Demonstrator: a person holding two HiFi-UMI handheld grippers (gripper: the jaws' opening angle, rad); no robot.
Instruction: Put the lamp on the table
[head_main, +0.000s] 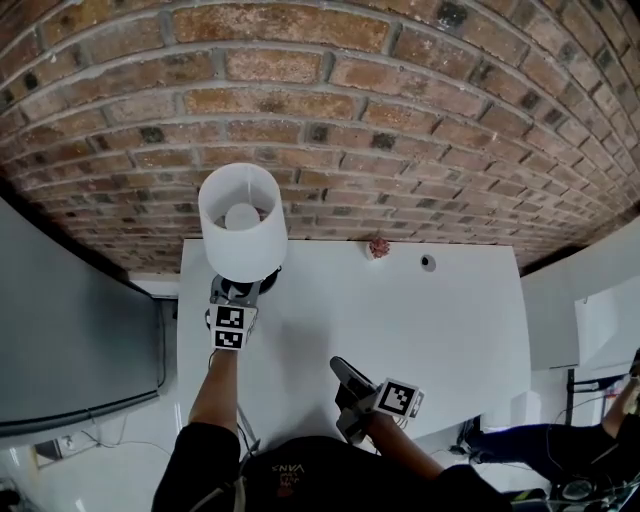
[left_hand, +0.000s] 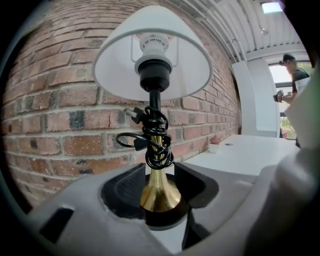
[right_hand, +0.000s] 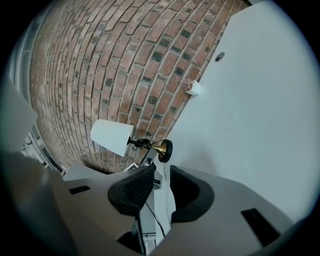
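Note:
The lamp (head_main: 242, 220) has a white drum shade, a brass stem with a black cord wound round it, and a round black foot. It stands upright at the back left corner of the white table (head_main: 400, 320), close to the brick wall. My left gripper (head_main: 241, 290) reaches its foot from the near side. In the left gripper view the jaws of the left gripper (left_hand: 160, 186) stand open on either side of the brass stem (left_hand: 159, 192), with gaps showing. My right gripper (head_main: 347, 373) hovers over the table's near edge, open and empty; the right gripper (right_hand: 161, 187) looks toward the lamp (right_hand: 112, 136).
A small white pot with a pink plant (head_main: 378, 247) and a round cable hole (head_main: 428, 262) sit at the table's back edge. A dark grey panel (head_main: 70, 330) stands at the left. A person (head_main: 560, 450) is off to the right.

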